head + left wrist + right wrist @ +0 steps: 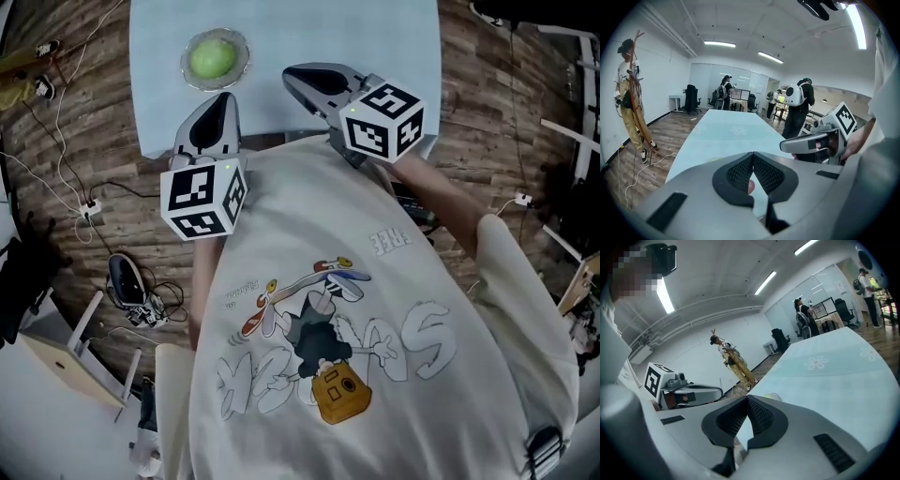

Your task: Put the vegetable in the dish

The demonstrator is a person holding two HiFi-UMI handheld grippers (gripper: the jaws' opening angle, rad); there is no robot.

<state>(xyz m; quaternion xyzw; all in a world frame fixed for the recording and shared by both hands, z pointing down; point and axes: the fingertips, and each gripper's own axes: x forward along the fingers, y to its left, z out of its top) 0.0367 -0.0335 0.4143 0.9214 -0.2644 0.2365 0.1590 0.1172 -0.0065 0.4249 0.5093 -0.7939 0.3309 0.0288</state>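
A round green vegetable [213,58] lies in a clear glass dish [236,41] on the pale blue table [356,37], near its left front corner. My left gripper [215,101] hovers just in front of the dish, shut, with nothing between its pads. My right gripper [290,75] is to the right of the dish over the table's front part, also shut and empty. In the left gripper view the jaws [753,154] meet at their tips and the right gripper [815,140] shows beside them. The right gripper view shows its own gripper [747,398] shut, with the dish [772,396] just beyond.
Cables and a power strip [89,208] lie on the wooden floor left of the table. A small device [126,279] sits on the floor lower left, beside white furniture [66,361]. Several people [797,110] stand near desks far down the room.
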